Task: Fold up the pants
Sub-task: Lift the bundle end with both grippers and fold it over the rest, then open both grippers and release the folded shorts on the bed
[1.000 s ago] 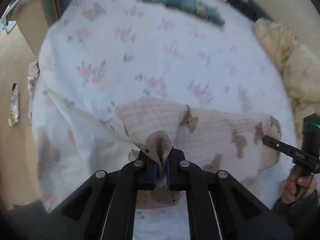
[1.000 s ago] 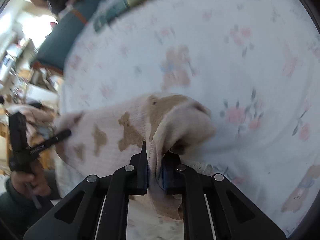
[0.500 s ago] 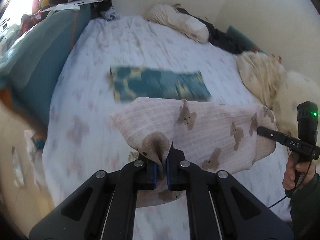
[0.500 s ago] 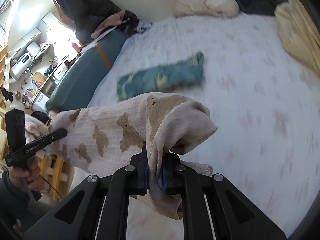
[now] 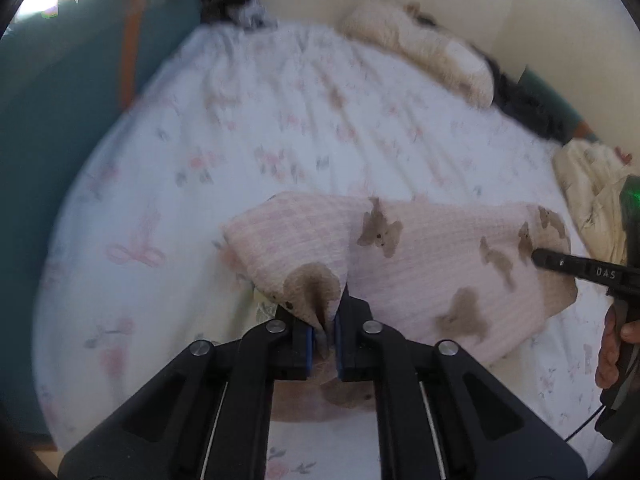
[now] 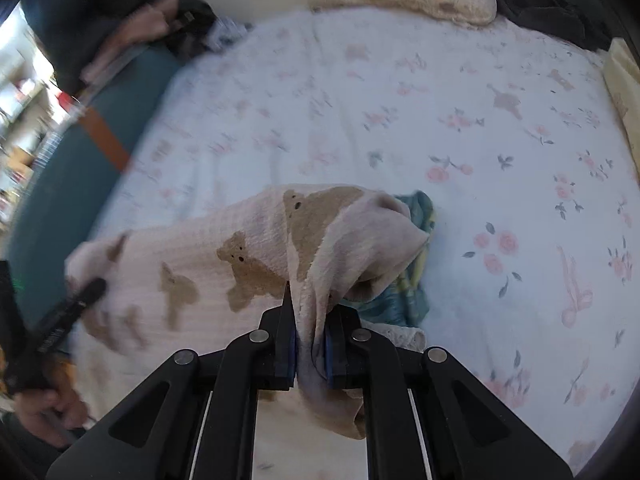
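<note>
Pants [image 5: 448, 272], pink with brown bears, hang stretched between my grippers above the bed [image 5: 280, 128], left gripper [image 5: 322, 336] and right gripper [image 6: 310, 344] each clamped on a bunched corner; they look soft, light, floppy, so edge holds suit.

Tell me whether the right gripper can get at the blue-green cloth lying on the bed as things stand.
Probably not. The right gripper is shut on the pink bear-print pants, which drape over most of the blue-green cloth just beyond its fingertips. It would likely have to let go first.
</note>
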### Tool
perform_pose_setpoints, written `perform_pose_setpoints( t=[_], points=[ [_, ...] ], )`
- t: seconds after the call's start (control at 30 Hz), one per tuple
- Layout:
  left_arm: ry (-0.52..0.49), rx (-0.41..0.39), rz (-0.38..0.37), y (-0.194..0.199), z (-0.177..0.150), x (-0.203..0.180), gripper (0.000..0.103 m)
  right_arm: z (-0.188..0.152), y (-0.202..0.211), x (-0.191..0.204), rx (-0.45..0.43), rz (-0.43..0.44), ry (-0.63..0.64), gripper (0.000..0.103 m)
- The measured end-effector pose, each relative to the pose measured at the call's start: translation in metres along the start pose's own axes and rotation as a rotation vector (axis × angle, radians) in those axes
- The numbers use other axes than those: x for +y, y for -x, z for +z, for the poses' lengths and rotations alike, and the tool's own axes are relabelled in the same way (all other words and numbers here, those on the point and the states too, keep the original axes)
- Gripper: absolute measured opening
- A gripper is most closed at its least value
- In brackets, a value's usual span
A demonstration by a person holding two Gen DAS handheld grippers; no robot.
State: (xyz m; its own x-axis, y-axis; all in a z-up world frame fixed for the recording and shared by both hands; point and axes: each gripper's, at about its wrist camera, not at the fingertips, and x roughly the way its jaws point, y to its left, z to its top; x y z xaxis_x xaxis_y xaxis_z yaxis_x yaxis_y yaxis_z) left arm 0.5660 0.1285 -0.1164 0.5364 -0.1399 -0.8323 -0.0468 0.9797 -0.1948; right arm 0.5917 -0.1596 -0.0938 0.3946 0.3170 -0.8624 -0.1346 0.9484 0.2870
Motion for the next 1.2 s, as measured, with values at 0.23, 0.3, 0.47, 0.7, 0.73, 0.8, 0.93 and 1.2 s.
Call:
perform_pose_setpoints(
  t=[0.23, 0.3, 0.47, 0.7, 0.73, 0.8, 0.93, 1.2],
  points=[
    [0.097, -0.002, 0.258, -0.005, -0.009, 0.038, 0.047, 0.000, -0.007, -0.039, 0.020, -0.285, -0.018, 0.055],
    [0.116, -0.057, 0.248, 0.008, -0.014, 0.046, 0.045, -0.004, 0.012, -0.039, -0.051, -0.288, -0.010, 0.054],
    [0.041, -0.222, 0.116, 0.040, -0.031, 0.019, 0.044, -0.023, 0.047, -0.009, -0.231, -0.174, 0.096, 0.054],
    [-0.105, -0.083, 0.079, 0.006, -0.044, -0.035, 0.045, -0.042, 0.002, 0.039, -0.070, -0.066, 0.162, 0.048],
    [-0.100, -0.032, 0.110, -0.006, -0.044, -0.034, 0.045, -0.043, -0.009, 0.038, -0.035, -0.090, 0.152, 0.048],
    [-0.052, 0.016, 0.125, -0.023, -0.044, -0.023, 0.047, -0.045, -0.023, 0.034, -0.005, -0.124, 0.116, 0.049],
    [-0.052, -0.001, 0.138, -0.019, -0.039, -0.020, 0.047, -0.041, -0.025, 0.038, -0.013, -0.149, 0.109, 0.050],
    [0.014, -0.104, 0.170, 0.063, -0.092, -0.008, 0.045, -0.070, 0.060, 0.022, -0.149, 0.008, -0.021, 0.074]
  ],
)
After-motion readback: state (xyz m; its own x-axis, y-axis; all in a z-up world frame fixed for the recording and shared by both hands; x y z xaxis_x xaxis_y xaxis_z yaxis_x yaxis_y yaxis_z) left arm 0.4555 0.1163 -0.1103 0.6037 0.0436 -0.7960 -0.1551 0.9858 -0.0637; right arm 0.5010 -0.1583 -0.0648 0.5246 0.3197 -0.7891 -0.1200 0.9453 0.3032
